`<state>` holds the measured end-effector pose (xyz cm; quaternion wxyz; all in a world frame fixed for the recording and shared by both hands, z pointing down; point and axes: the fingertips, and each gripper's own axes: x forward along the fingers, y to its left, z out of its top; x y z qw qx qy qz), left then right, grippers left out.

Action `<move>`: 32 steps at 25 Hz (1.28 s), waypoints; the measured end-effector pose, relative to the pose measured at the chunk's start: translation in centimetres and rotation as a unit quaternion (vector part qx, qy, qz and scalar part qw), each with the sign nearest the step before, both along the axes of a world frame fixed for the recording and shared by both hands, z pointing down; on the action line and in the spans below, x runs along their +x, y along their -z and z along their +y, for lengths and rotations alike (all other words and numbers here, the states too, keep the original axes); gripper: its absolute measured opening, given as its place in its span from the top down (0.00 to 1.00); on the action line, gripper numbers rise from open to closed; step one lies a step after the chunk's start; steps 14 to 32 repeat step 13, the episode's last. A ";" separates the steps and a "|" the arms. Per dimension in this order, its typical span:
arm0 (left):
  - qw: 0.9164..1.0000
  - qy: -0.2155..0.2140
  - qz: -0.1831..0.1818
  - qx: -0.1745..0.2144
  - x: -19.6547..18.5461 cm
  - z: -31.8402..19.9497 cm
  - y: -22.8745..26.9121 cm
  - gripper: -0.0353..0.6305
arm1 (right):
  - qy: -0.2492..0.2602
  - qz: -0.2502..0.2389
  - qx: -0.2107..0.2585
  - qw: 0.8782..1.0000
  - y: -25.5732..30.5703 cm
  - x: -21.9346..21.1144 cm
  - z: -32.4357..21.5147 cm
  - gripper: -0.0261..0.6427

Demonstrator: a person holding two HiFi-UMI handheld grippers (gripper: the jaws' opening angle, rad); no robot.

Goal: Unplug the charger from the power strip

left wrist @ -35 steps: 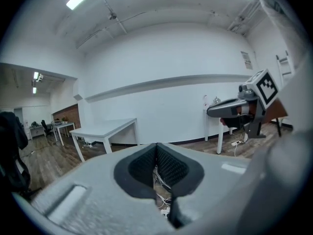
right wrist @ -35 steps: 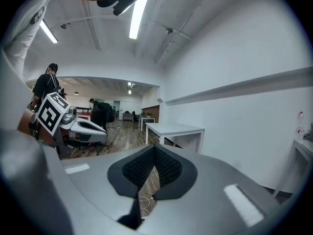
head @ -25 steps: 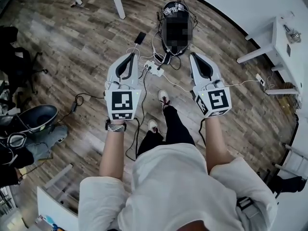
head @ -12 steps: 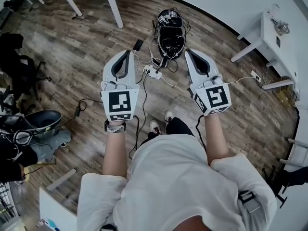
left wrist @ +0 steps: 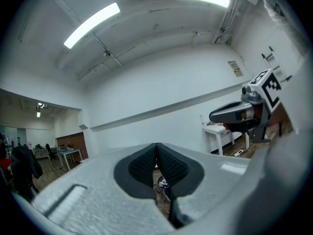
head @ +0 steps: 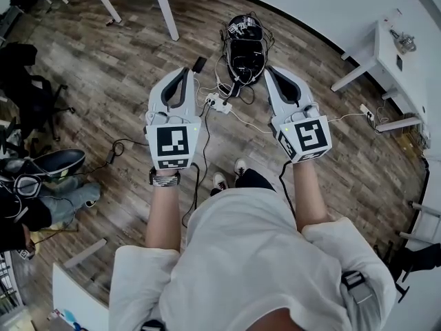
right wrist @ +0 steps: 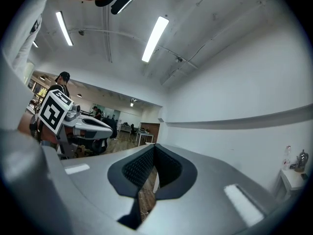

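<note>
- The wood floor (head: 103,81) fills the head view, far below us.
- White tables stand at its edges: one at the top (head: 167,9), one at the right (head: 386,47).
- Our left gripper (head: 185,73) is held level above the floor, its jaws pressed together with nothing between them.
- Our right gripper (head: 271,73) is level beside it, well apart, jaws likewise together and empty.
- A black bundle of gear (head: 244,47) lies on the floor beyond both grippers.
- The white power strip (head: 218,103) lies on the floor just before that bundle, between the two grippers as the head view shows it, with cords running off it; the charger is too small for us to pick out.
- A dark phone (head: 199,64) lies near the strip.
</note>
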<state>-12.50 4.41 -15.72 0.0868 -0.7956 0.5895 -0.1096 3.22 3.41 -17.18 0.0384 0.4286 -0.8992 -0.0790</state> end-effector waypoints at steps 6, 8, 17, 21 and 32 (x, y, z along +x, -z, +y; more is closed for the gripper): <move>1.000 -0.008 -0.001 0.002 1.0 -0.5 0.1 0.94 | 0.001 0.006 0.005 1.000 0.2 -0.1 -0.1 0.96; 1.000 -0.010 -0.001 0.003 1.3 -0.7 0.0 0.94 | 0.002 0.005 0.004 1.000 0.1 0.0 -0.2 0.96; 1.000 -0.017 0.003 0.002 2.3 -0.7 -0.1 0.94 | -0.001 0.002 -0.001 1.000 -0.2 0.4 0.1 0.96; 1.000 -0.017 0.003 0.002 2.3 -0.7 -0.1 0.94 | -0.001 0.002 -0.001 1.000 -0.2 0.4 0.1 0.96; 1.000 -0.017 0.003 0.002 2.3 -0.7 -0.1 0.94 | -0.001 0.002 -0.001 1.000 -0.2 0.4 0.1 0.96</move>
